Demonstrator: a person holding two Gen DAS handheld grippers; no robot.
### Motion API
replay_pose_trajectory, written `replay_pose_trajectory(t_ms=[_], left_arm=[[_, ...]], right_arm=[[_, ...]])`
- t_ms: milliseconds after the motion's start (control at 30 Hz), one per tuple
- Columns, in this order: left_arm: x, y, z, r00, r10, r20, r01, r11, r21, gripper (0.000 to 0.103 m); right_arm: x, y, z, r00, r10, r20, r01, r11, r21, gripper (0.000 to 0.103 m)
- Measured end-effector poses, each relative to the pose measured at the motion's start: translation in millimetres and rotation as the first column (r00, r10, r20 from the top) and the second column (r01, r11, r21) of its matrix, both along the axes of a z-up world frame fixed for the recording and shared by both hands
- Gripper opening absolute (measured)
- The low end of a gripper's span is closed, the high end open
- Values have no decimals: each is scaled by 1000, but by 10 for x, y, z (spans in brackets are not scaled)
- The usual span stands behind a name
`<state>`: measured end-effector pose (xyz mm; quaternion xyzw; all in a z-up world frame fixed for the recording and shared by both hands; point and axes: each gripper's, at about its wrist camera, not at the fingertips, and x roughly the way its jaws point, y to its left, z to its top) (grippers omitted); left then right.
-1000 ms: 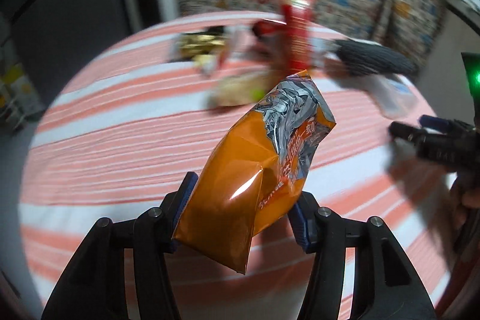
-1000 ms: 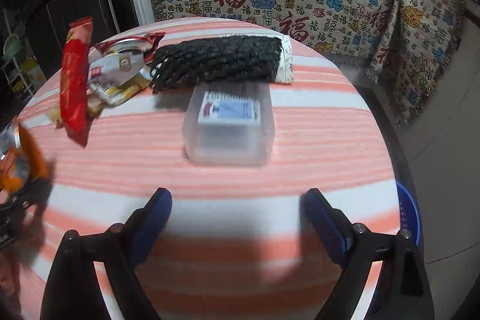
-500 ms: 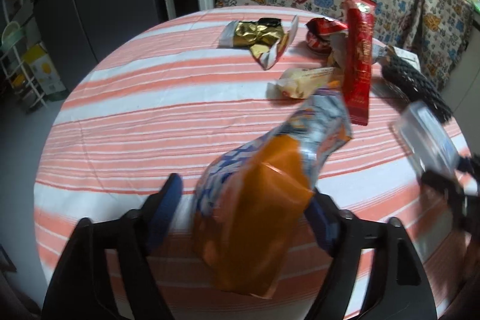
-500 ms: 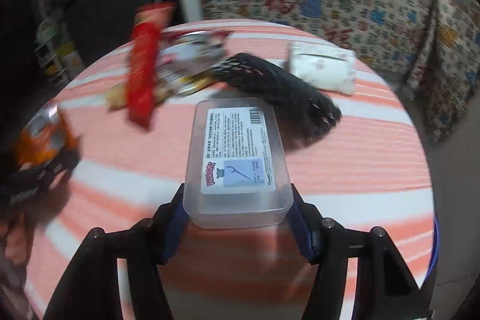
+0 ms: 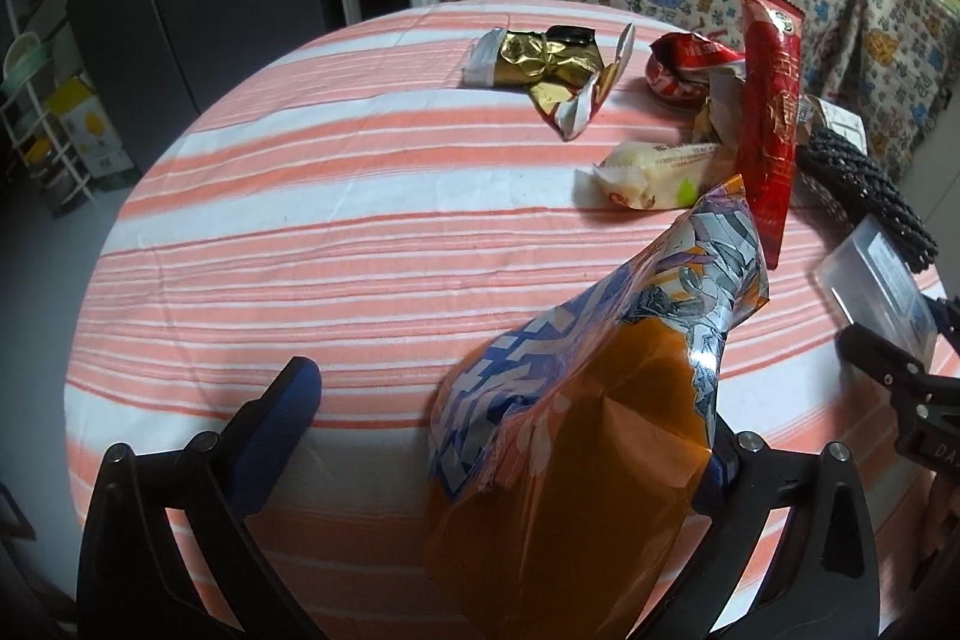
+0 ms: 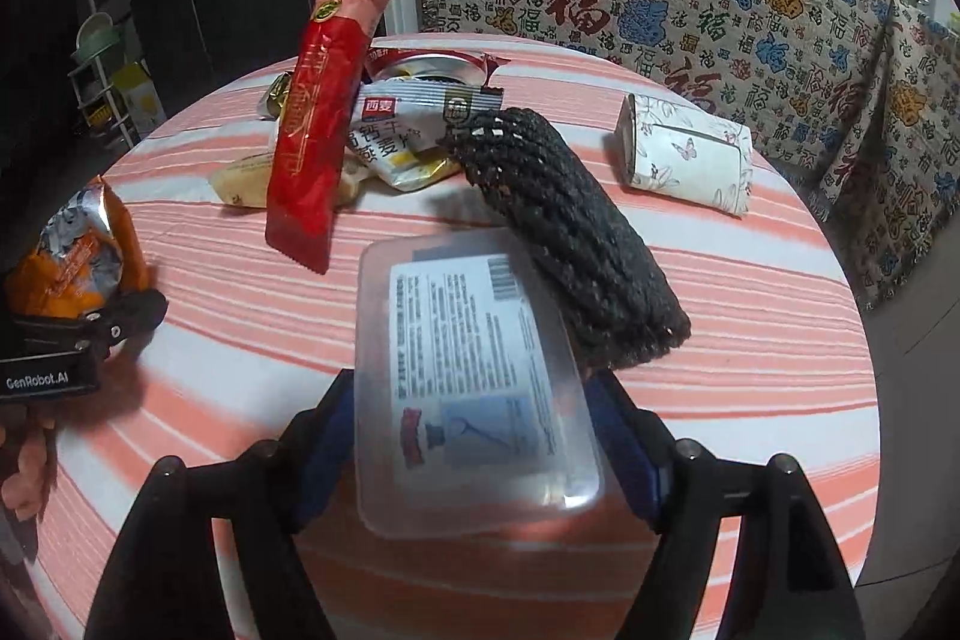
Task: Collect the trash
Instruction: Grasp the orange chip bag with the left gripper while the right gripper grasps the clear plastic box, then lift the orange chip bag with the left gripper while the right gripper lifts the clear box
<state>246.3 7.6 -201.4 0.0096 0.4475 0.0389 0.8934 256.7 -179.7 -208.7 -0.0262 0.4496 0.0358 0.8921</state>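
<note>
An orange and silver snack bag (image 5: pixel 576 460) stands between the fingers of my left gripper (image 5: pixel 510 406). The jaws are opening: the left finger (image 5: pixel 282 406) is well clear of the bag, which leans on the right one. My right gripper (image 6: pixel 474 388) has a clear plastic box (image 6: pixel 468 370) with a printed label between its pads. Those jaws are opening too, though both pads still touch the box's sides. The box (image 5: pixel 876 280) also shows at the right edge of the left wrist view. A tall red wrapper (image 6: pixel 318 124) stands among the trash behind it.
On the round table's striped cloth (image 5: pixel 300 220) lie a gold wrapper (image 5: pixel 540 58), a crumpled red wrapper (image 5: pixel 690 64) and a pale pastry packet (image 5: pixel 654 172). A black mesh roll (image 6: pixel 570 232) touches the box, and a white tissue pack (image 6: pixel 684 154) lies beyond. A patterned sofa stands behind.
My left jaws have spread wide, and the snack bag has slumped against the right finger. The right gripper has closed round the plastic box, which now sits deeper between its fingers.
</note>
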Motion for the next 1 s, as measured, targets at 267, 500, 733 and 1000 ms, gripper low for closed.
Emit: replay_pose_trajectory(t_ms=[267, 500, 733, 1000], left_arm=[[-49, 3, 4, 1000, -31, -2, 31, 1000, -3, 103], [-55, 5, 9, 999, -45, -2, 45, 999, -9, 102], [-168, -42, 131, 990, -141, 30, 143, 987, -71, 90], [-202, -253, 235, 973, -227, 47, 228, 973, -27, 60]], right_arm=[[-181, -55, 1, 1000, 30, -1, -30, 999, 12, 79], [-202, -41, 7, 999, 45, 1, -45, 999, 2, 79], [-178, -68, 50, 997, 64, -37, -62, 997, 40, 79], [-148, -43, 188, 998, 55, -17, -54, 995, 89, 62]])
